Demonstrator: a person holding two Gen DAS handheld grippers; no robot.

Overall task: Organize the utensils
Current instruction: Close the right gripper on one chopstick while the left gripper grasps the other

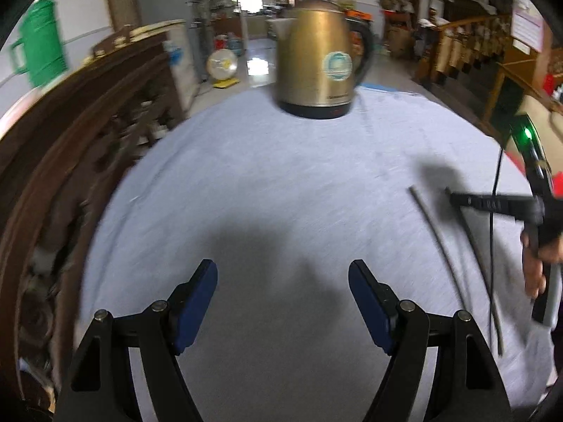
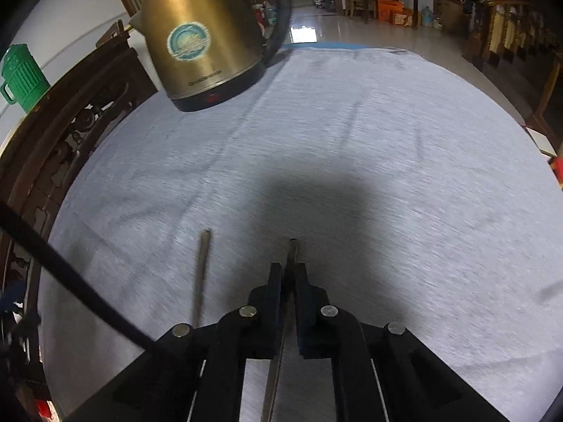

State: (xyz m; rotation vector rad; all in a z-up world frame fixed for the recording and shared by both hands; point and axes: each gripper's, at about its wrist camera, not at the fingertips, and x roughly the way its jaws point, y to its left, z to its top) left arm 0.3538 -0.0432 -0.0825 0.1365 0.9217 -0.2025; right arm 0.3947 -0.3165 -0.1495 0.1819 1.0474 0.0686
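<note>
Two thin metal chopsticks lie on the grey cloth (image 2: 387, 140). In the right wrist view my right gripper (image 2: 289, 270) is shut on one chopstick (image 2: 292, 249), whose tip pokes out past the pads. The other chopstick (image 2: 202, 274) lies loose just to its left, roughly parallel. The left wrist view shows both chopsticks at the right, the loose chopstick (image 1: 440, 242) and the gripped chopstick (image 1: 487, 281), with the right gripper (image 1: 454, 198) at its far end and a hand behind it. My left gripper (image 1: 283, 302) stands open over bare cloth, nothing between its fingers.
A brass-coloured electric kettle (image 1: 316, 56) stands at the far side of the cloth. Carved dark wooden furniture (image 1: 88, 133) borders the table's left edge. A black cable (image 2: 70, 274) crosses the lower left of the right wrist view. A green bin (image 1: 42, 45) stands by the wall.
</note>
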